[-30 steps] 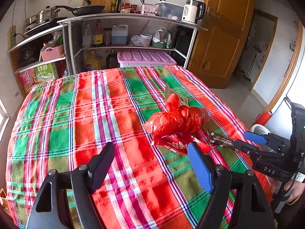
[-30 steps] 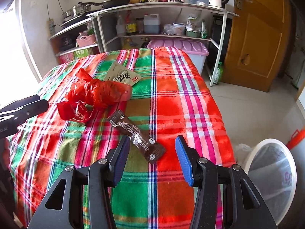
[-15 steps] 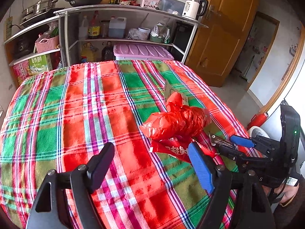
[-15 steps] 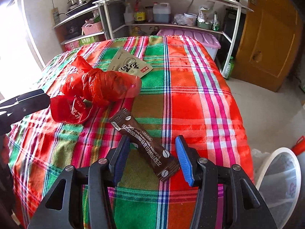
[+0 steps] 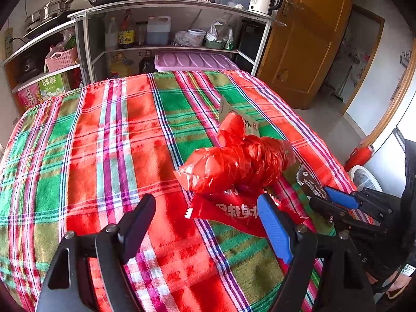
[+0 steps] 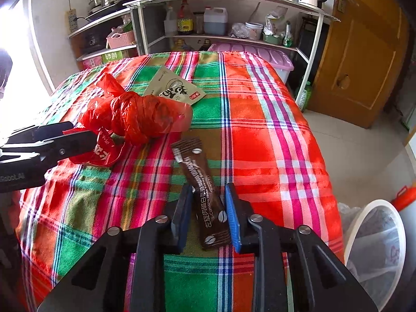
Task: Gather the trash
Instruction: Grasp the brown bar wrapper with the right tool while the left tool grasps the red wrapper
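Trash lies on a plaid tablecloth (image 5: 104, 156). A brown coffee sachet (image 6: 201, 187) lies lengthwise between the fingers of my right gripper (image 6: 208, 208), which is open and straddles its near end; it also shows in the left wrist view (image 5: 310, 182). A crumpled red plastic bag (image 5: 234, 161) rests over a red snack wrapper (image 5: 234, 212). My left gripper (image 5: 205, 221) is open, just short of that wrapper's near edge. A beige flat packet (image 6: 176, 89) lies beyond the bag.
A white bin with a liner (image 6: 374, 249) stands on the floor beside the table's right edge. Metal shelves (image 5: 169, 7) with bottles, pans and a kettle stand behind the table. A wooden door (image 5: 312, 39) is at the right.
Both grippers have moved forward. The right gripper's fingers now straddle the brown sachet and have narrowed. The left gripper has come closer to the red wrapper.
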Demonstrator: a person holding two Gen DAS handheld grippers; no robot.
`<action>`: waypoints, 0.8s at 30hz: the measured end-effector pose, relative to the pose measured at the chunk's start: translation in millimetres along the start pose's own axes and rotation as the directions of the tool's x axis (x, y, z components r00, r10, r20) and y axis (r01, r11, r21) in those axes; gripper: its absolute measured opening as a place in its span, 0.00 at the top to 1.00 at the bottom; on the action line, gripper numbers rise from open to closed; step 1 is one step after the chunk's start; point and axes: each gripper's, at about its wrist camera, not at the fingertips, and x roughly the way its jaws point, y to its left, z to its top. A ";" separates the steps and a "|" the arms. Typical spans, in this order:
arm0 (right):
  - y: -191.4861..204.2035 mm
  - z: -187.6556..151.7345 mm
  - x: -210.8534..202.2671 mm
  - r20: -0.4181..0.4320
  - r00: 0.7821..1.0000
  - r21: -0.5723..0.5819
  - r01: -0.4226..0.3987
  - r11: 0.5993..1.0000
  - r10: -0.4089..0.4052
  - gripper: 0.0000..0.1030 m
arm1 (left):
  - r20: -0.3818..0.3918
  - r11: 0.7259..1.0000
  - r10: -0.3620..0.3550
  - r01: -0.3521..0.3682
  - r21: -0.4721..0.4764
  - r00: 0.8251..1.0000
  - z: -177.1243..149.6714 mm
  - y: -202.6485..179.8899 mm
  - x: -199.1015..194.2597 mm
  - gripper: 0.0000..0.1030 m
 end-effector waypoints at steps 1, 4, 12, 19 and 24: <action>1.4 -0.4 -0.3 0.001 1.000 -0.004 0.003 1.000 -0.003 0.78 | -0.005 1.000 0.002 -0.002 0.002 1.000 -0.6 -0.6 1.4 0.21; 3.7 -2.2 -1.2 0.000 1.000 -0.011 -0.012 1.000 0.012 0.79 | -0.023 1.000 -0.001 0.001 0.008 1.000 -1.6 -3.3 6.5 0.21; 1.7 -4.3 -3.5 0.002 1.000 0.003 -0.023 1.000 0.023 0.79 | -0.020 0.999 0.029 -0.028 0.025 0.999 -3.8 -7.0 12.7 0.28; -0.3 -6.4 -5.7 0.004 1.000 0.016 -0.028 0.999 0.028 0.79 | -0.018 0.999 -0.023 0.024 0.043 1.000 -6.5 -13.6 12.6 0.56; -1.6 -6.6 -6.8 0.005 1.000 0.018 -0.028 0.999 0.028 0.79 | -0.006 0.998 -0.036 0.036 0.061 0.999 -8.4 -19.3 10.0 0.73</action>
